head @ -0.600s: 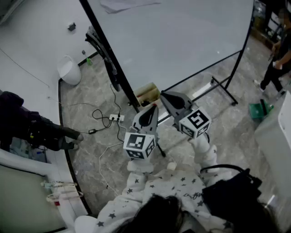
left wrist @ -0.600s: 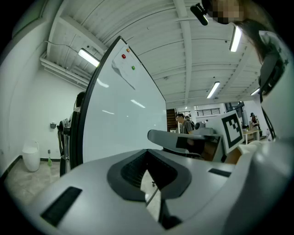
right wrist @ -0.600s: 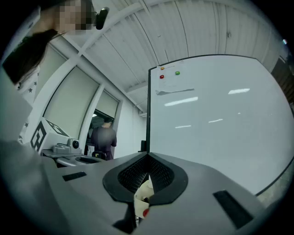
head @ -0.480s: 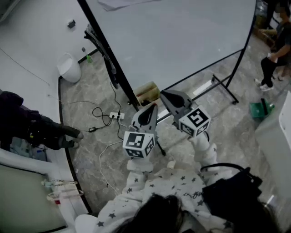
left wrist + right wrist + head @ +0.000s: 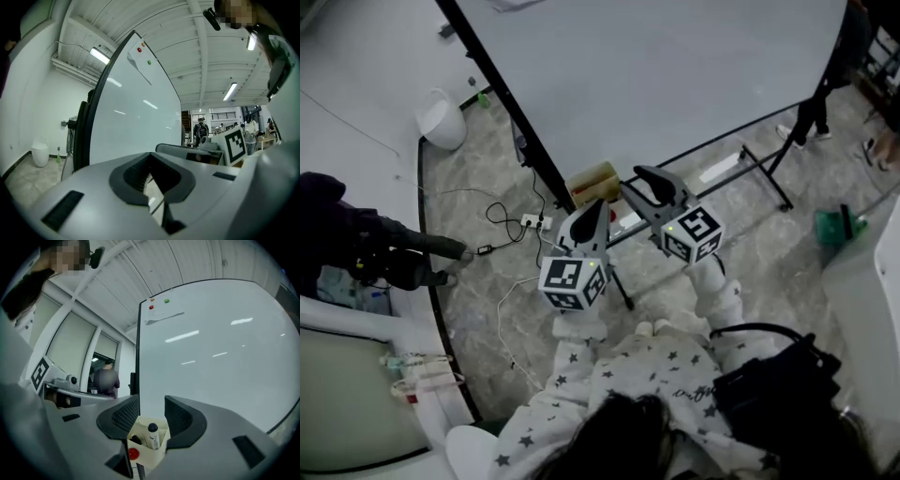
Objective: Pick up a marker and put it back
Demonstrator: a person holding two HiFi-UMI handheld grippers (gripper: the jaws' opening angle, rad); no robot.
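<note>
Right gripper [image 5: 151,405] fingers apart, cream box [image 5: 143,455] with a black-capped marker [image 5: 153,437] showing between them at lower centre; left gripper [image 5: 151,164] fingers together, empty

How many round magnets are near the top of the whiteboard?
2: a red magnet and a green magnet, together near the top left corner of the whiteboard in the right gripper view. Others may be hidden.
</note>
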